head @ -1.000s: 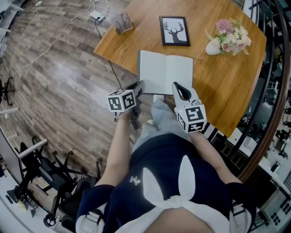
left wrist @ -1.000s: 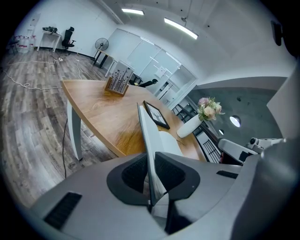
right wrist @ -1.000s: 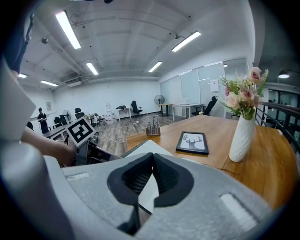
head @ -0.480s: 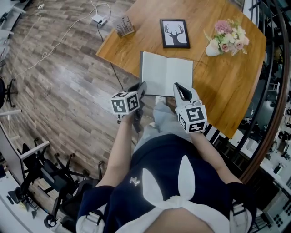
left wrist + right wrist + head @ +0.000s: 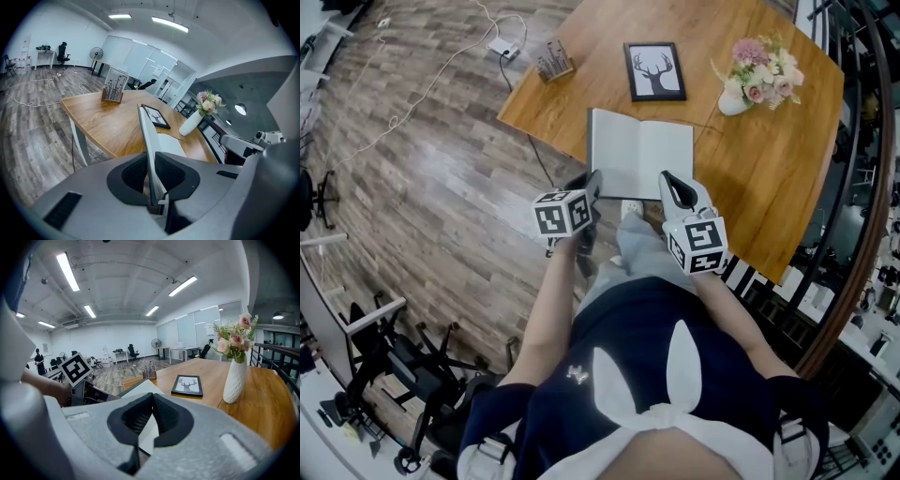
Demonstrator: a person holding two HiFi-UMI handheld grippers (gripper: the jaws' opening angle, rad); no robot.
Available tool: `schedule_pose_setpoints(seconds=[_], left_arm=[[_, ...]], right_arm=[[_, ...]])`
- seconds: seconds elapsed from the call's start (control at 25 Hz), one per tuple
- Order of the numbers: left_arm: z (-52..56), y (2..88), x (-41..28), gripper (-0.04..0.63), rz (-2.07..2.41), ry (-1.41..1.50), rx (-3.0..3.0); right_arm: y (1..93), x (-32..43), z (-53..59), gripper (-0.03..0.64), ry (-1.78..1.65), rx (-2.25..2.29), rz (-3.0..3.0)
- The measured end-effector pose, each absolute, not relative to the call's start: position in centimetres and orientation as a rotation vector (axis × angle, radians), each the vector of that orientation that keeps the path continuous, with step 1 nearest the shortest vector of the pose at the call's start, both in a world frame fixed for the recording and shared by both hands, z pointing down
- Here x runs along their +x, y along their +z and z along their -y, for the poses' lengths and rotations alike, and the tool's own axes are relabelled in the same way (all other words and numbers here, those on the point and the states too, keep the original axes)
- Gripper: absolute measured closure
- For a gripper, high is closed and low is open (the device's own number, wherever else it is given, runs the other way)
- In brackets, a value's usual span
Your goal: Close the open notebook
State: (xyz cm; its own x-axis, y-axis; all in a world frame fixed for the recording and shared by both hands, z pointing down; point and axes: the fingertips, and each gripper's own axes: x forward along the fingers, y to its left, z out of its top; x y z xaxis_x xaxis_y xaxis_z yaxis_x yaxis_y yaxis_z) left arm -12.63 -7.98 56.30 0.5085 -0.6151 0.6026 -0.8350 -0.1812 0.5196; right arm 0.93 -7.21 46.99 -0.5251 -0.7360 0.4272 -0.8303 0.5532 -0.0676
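Note:
The open notebook point(image 5: 642, 161) lies with its white pages up at the near edge of the wooden table point(image 5: 773, 187). My left gripper point(image 5: 592, 180) is at its near left corner. In the left gripper view the jaws are shut on the notebook's left cover point(image 5: 145, 133), which runs edge-on up between the pads of the left gripper point(image 5: 151, 161). My right gripper point(image 5: 672, 181) sits at the near right corner. Its jaws meet with nothing between them, the right gripper point(image 5: 152, 397) just short of the white page point(image 5: 138, 388).
A framed deer picture point(image 5: 654, 69) and a white vase of flowers point(image 5: 752, 82) stand beyond the notebook. A pen holder point(image 5: 553, 60) is at the table's far left corner. A power strip with cables point(image 5: 503, 49) lies on the wood floor, and chair bases point(image 5: 403, 375) stand at lower left.
The left gripper has shifted slightly right and rolled a little, still gripping the cover. The right gripper and the notebook look unchanged.

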Motion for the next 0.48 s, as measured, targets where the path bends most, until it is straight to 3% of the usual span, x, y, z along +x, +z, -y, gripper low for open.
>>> schedule_pose_setpoints(seconds=[0.48], left_arm=[[8.0,54.7,-11.4,0.532,1.196,0.316,1.917]], right_arm=[[46.8,1.8,6.5,0.618,0.379,1.303,2.432]])
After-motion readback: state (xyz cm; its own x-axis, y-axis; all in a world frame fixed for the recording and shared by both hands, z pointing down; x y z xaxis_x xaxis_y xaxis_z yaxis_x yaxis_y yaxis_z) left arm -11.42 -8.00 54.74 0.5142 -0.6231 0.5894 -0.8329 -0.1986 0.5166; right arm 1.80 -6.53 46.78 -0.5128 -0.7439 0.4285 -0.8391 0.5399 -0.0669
